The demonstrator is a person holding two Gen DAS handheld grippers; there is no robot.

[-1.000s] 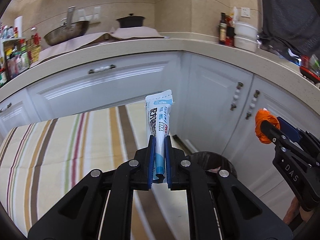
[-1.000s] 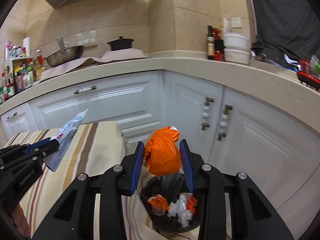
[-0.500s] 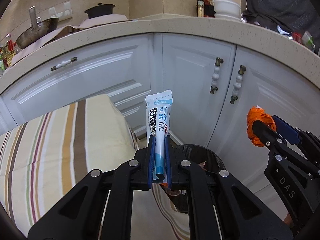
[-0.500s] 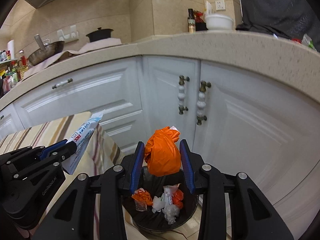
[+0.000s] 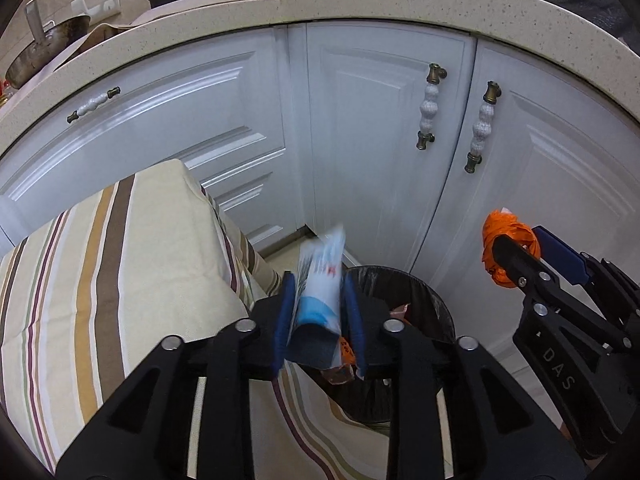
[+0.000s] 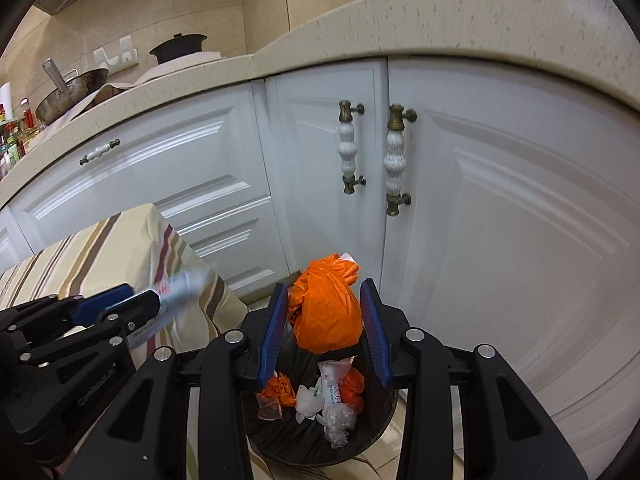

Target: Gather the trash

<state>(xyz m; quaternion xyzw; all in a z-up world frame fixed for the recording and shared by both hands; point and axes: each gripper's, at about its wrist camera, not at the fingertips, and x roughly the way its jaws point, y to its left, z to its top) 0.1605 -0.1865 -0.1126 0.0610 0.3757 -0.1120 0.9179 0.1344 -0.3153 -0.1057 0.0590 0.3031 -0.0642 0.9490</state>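
Observation:
My left gripper (image 5: 318,280) hovers at the near rim of the black trash bin (image 5: 420,288). Its jaws are opening, and the white-and-blue tube (image 5: 320,292) between them is blurred, tilted and slipping down, free of the pads. In the right wrist view, my right gripper (image 6: 323,290) hangs straight above the bin (image 6: 384,420). Its jaws are opening too, but the crumpled orange bag (image 6: 326,312) still fills the gap and touches the pads. That view also shows the left gripper (image 6: 144,296) and the blurred tube (image 6: 180,288). The left wrist view shows the right gripper (image 5: 516,236) with the orange bag (image 5: 506,240).
The bin holds several scraps, orange and clear plastic (image 6: 332,392). A table with a striped cloth (image 5: 120,260) stands just left of it. White cabinet doors with knobbed handles (image 5: 428,108) rise close behind, under a speckled counter (image 5: 360,4) carrying a wok and a pot.
Both grippers have come down and closer to the bin. The left jaws have parted and the tube has tilted and sunk between them. The orange bag sits as before.

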